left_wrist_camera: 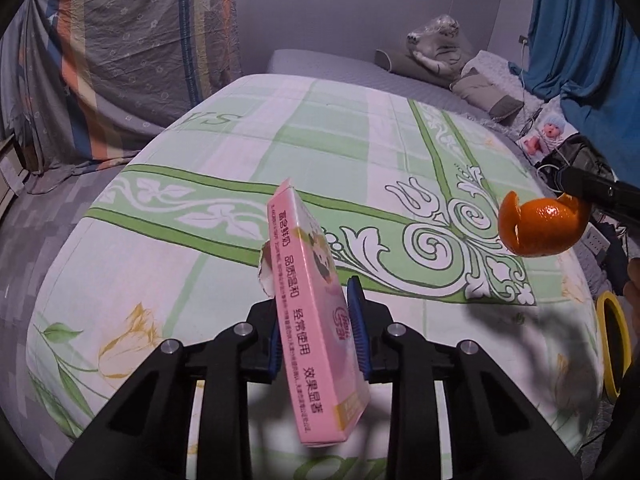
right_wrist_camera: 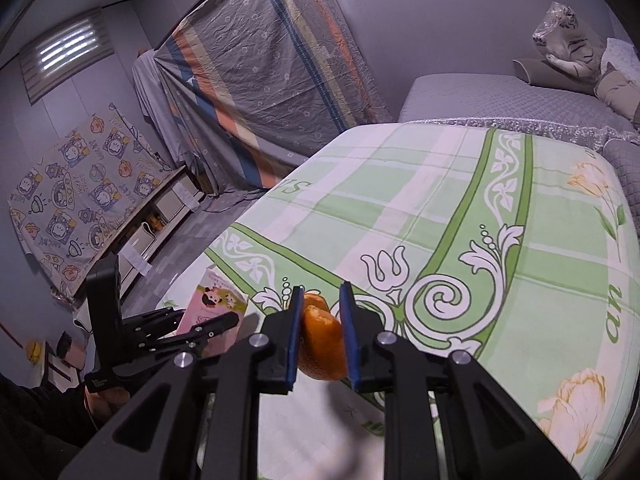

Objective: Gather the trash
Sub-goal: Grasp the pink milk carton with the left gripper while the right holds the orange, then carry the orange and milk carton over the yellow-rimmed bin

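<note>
While both grippers hang over the green-patterned bed sheet (left_wrist_camera: 360,152), the left gripper (left_wrist_camera: 318,332) has its blue pads pressed against the two broad faces of a pink carton (left_wrist_camera: 316,312), which stands tilted on edge above the sheet. Right of the carton, the right gripper (right_wrist_camera: 320,336) is nearly closed on an orange peel (right_wrist_camera: 322,344), apparently clear of the sheet. A yellow ring (left_wrist_camera: 612,344) shows beyond the sheet's right edge.
</note>
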A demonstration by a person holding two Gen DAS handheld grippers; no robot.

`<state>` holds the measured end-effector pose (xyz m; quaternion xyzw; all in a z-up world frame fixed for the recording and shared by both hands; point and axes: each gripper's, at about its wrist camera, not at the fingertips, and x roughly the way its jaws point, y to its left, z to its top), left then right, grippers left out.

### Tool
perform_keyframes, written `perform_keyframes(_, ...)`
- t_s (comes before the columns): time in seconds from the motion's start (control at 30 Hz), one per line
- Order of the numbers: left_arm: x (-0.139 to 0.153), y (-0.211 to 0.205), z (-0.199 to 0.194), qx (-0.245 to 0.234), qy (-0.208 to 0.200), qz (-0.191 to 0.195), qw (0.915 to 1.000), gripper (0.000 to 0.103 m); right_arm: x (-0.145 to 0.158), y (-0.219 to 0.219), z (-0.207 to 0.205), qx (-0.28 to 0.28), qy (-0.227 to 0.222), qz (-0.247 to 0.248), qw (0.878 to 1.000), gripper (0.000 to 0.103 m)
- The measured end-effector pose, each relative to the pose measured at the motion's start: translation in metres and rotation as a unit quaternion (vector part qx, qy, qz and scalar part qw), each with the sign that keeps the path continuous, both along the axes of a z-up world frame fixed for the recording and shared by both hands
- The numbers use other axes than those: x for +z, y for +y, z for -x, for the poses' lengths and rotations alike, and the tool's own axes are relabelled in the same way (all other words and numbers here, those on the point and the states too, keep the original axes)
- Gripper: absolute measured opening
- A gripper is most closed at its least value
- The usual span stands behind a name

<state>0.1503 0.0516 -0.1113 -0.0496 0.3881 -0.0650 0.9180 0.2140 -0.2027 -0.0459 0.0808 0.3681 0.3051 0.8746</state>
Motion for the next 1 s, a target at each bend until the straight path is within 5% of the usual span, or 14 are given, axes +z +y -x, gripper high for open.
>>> perform_keyframes(0.4,0.048,-0.064,0.018,-0.099,-0.069,-0.009,0.9927,0.025,0.02,-0.062,0.047,-0.074,-0.022,-0.007,0.997,0.017)
perform_keyframes(0.67,0.071,-0.181,0.024,-0.232,-0.112,-0.016,0.966,0.025,0.021,-0.154,0.1,-0.195,-0.024,0.006,0.98,0.017)
perform_keyframes(0.8,0.081,-0.245,0.037,-0.301,-0.129,-0.013,0.9449,0.025,0.02,-0.213,0.136,-0.277,-0.023,0.016,0.96,0.017)
perform_keyframes(1.0,0.088,-0.342,0.064,-0.393,-0.15,-0.003,0.9071,0.025,0.014,-0.3,0.199,-0.436,-0.025,0.056,0.898,0.017)
